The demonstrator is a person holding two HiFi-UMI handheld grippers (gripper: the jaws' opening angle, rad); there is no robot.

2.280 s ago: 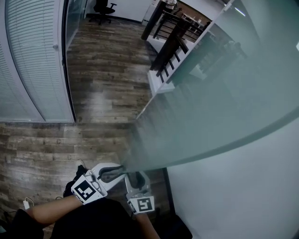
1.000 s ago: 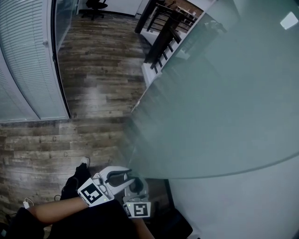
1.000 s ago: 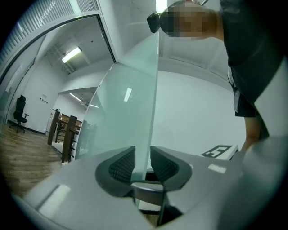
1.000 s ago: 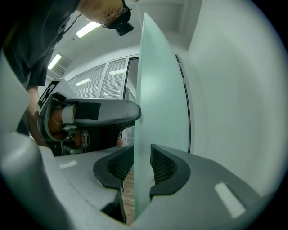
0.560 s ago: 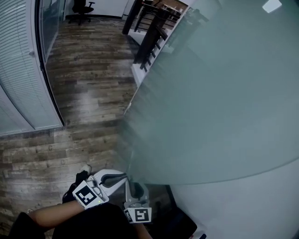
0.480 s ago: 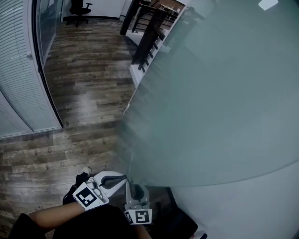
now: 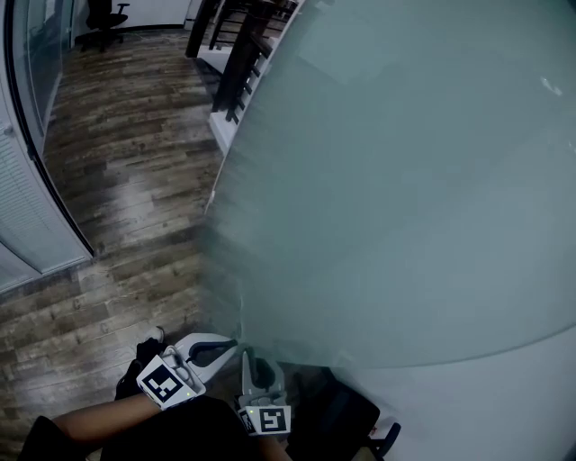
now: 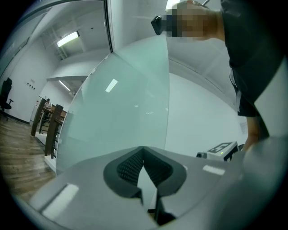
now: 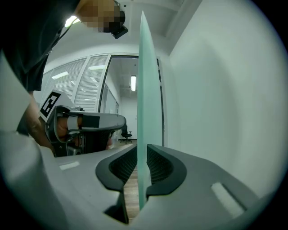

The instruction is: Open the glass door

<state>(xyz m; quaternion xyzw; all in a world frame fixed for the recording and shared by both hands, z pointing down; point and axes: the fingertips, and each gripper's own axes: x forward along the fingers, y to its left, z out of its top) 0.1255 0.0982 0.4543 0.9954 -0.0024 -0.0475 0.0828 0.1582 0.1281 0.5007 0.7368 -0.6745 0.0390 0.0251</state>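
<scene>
Head view: the glass door (image 7: 405, 180), a frosted pane, fills my picture from twelve round to four o'clock, and its near edge comes down toward six. The left gripper (image 7: 227, 343) reaches in from seven o'clock toward that edge. The right gripper (image 7: 256, 362) sits just beside it at six, pointing up at the same edge. Wood floor (image 7: 117, 180) spreads from nine to eleven o'clock, with an office chair (image 7: 101, 16) far off at eleven and a dark railing (image 7: 236, 63) near twelve. A white wall (image 7: 504, 405) takes the corner at five.

Left gripper view: I see the left jaws clenched tip to tip with nothing between them. The door stands beyond them, its face spreading from ten to twelve o'clock and its upright edge rising just above the closed tips. The right gripper shows at three o'clock, under the person's dark sleeve (image 8: 252, 54).

Right gripper view: the door's edge runs as a thin green strip from twelve straight down to six, passing between the right jaws. They have just been closing, and both ribbed pads (image 9: 158, 165) now lie against the glass, grasping the pane. The left gripper shows side-on at nine o'clock, near the pane; I cannot tell whether it touches. The white wall fills three o'clock.
</scene>
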